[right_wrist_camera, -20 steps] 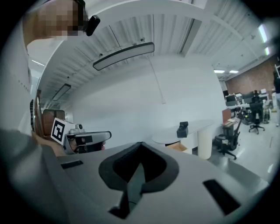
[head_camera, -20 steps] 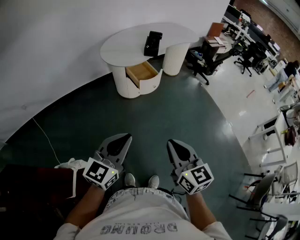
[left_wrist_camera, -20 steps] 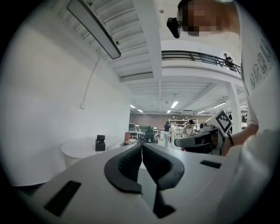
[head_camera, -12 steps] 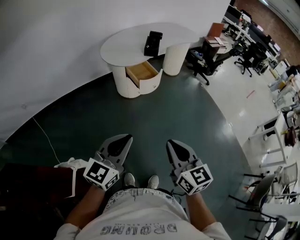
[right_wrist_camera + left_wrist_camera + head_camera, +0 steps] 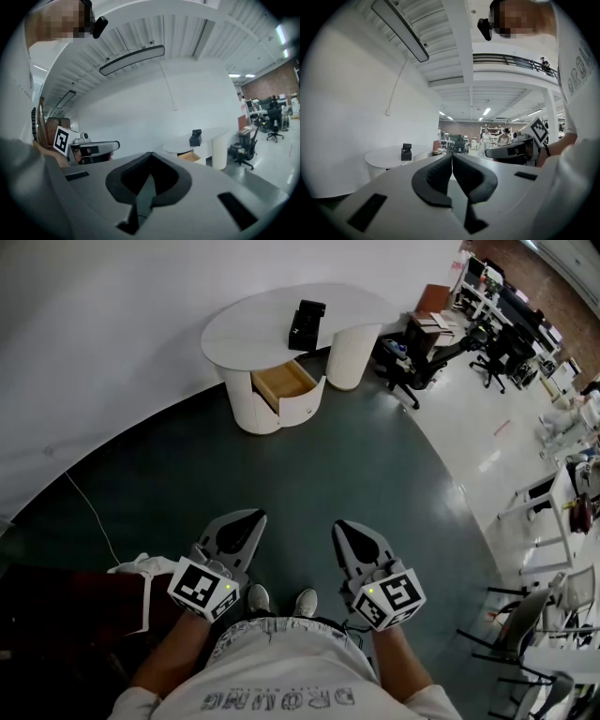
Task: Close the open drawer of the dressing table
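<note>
A white dressing table (image 5: 272, 322) stands against the white wall, far ahead of me. Its wooden drawer (image 5: 284, 386) is pulled out toward the room. A small black box (image 5: 305, 325) sits on the tabletop. In the left gripper view the table (image 5: 389, 157) shows small at the left. In the right gripper view the table (image 5: 206, 140) and its open drawer (image 5: 191, 156) show at the right. My left gripper (image 5: 253, 514) and right gripper (image 5: 339, 523) are held close to my body, both shut and empty, far from the table.
Dark green floor (image 5: 356, 474) stretches between me and the table. A black office chair (image 5: 422, 362) stands right of the table. Desks and chairs (image 5: 553, 521) fill the right side. A dark red seat (image 5: 75, 606) and a thin cable (image 5: 89, 512) lie at my left.
</note>
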The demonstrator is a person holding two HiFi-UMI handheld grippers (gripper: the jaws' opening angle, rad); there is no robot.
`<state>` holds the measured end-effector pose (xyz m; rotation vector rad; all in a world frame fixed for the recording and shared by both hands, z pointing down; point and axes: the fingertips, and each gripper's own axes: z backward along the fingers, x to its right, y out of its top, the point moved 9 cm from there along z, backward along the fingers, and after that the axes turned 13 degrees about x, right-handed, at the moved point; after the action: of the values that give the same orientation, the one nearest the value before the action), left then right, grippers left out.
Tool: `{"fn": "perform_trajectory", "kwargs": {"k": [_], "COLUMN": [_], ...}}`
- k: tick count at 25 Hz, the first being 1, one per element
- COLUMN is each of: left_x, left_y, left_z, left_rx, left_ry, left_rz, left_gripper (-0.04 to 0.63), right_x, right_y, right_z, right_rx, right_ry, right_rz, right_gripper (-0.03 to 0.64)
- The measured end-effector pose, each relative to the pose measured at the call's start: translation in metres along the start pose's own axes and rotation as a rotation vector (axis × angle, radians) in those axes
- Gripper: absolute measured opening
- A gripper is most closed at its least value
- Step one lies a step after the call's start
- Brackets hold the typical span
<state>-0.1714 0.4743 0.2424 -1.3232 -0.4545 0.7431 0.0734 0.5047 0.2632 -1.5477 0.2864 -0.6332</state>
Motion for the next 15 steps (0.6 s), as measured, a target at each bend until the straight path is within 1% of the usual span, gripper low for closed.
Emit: {"fn": "perform_trajectory", "kwargs": {"k": [5, 15], "left_x": [0.003, 0.008], "left_y": [0.002, -0.003], "left_z": [-0.004, -0.010], "left_rx": [-0.009, -0.012], "left_ry": [-0.005, 0.000], "left_rz": [-0.010, -0.019], "left_gripper": [0.021, 0.021], "right_x": [0.002, 0.011], "right_y": [0.002, 0.004], "right_z": [0.001, 0.002], "right_rx": [-0.002, 0.004], "right_ry": [0.004, 0.029], "right_rz": [0.003, 0.005], "right_gripper": [0.009, 0.063]}}
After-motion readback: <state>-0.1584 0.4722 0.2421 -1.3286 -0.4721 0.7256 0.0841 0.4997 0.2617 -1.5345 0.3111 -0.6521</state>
